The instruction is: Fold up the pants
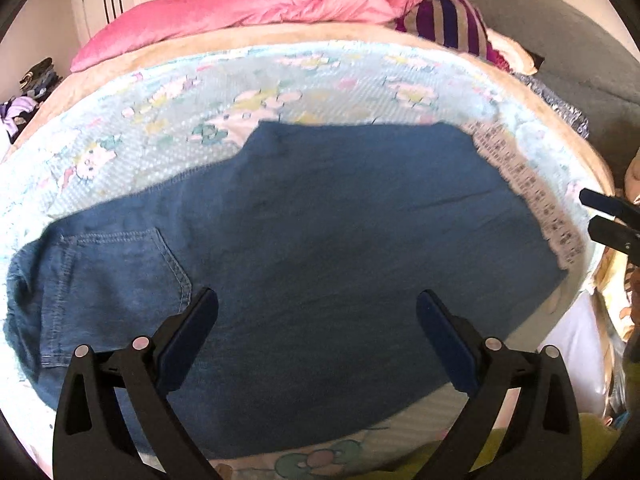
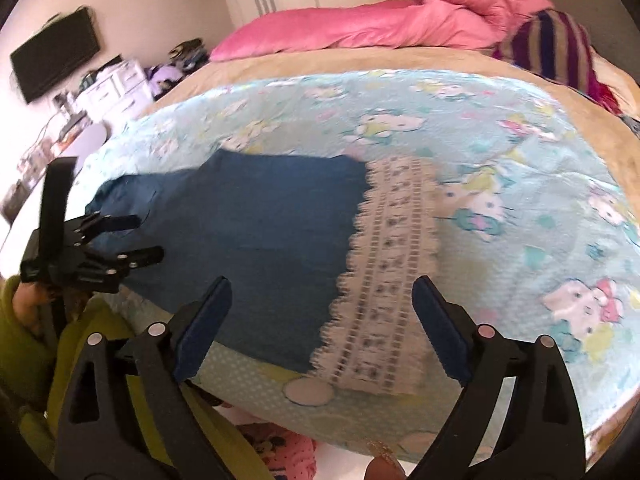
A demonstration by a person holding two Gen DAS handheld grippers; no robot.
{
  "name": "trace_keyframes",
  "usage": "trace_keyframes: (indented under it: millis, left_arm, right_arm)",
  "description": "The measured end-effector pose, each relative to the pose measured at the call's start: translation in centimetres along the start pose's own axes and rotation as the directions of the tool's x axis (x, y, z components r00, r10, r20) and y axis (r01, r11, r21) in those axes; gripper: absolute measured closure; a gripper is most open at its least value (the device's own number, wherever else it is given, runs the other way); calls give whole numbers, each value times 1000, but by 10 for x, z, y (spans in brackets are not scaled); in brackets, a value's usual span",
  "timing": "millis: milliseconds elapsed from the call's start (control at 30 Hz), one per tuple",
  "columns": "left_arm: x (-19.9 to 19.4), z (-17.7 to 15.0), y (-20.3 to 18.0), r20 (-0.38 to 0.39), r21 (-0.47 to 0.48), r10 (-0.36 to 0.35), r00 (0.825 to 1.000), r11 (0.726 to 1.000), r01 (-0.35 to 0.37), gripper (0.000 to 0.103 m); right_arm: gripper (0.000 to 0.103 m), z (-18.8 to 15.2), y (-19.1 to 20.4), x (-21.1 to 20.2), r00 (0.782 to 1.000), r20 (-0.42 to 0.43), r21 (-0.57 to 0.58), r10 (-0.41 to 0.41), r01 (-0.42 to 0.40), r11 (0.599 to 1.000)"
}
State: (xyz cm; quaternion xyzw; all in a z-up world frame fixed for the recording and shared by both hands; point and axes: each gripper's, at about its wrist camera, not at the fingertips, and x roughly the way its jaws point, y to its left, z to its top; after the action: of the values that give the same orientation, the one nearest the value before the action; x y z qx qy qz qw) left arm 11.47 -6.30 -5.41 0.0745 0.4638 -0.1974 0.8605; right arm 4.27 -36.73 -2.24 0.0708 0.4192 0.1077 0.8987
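Blue denim pants [image 1: 320, 208] lie flat across a light-blue cartoon-print bedspread [image 1: 280, 80]. A back pocket [image 1: 128, 264] is at the left end and a white lace hem [image 1: 532, 196] at the right end. My left gripper [image 1: 317, 300] hovers open over the middle of the pants with nothing between its fingers. My right gripper [image 2: 320, 286] stands open above the lace hem [image 2: 384, 280] near the bed's front edge, gripping nothing. In the right wrist view the left gripper [image 2: 150, 238] shows over the pants [image 2: 248, 220] at the left. The right gripper [image 1: 586, 210] peeks in at the left wrist view's right edge.
A pink duvet [image 2: 360, 28] and a striped cushion [image 2: 552, 48] lie at the far side of the bed on a beige blanket [image 2: 360, 64]. A wall TV [image 2: 56, 60] and white drawers [image 2: 116, 84] stand at the left. A green sleeve [image 2: 24, 340] is near the bed's front edge.
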Motion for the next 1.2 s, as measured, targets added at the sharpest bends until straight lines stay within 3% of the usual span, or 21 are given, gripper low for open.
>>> trace_keyframes:
  millis: [300, 567, 933, 1200]
  left_arm:
    - [-23, 27, -39, 68, 93, -4, 998, 996, -2, 4]
    - [-11, 56, -59, 60, 125, -17, 998, 992, 9, 4]
    - [34, 107, -96, 35, 265, -1, 999, 964, -8, 4]
    - [92, 134, -118, -29, 384, 11, 1000, 923, 1, 5]
  right_arm:
    - [17, -21, -20, -9, 1000, -22, 51, -14, 15, 999]
    - [17, -28, -27, 2, 999, -38, 99, 10, -6, 995]
    - [17, -35, -34, 21, 993, -47, 203, 104, -93, 975]
    - [17, -35, -33, 32, 994, -57, 195, 95, -82, 977]
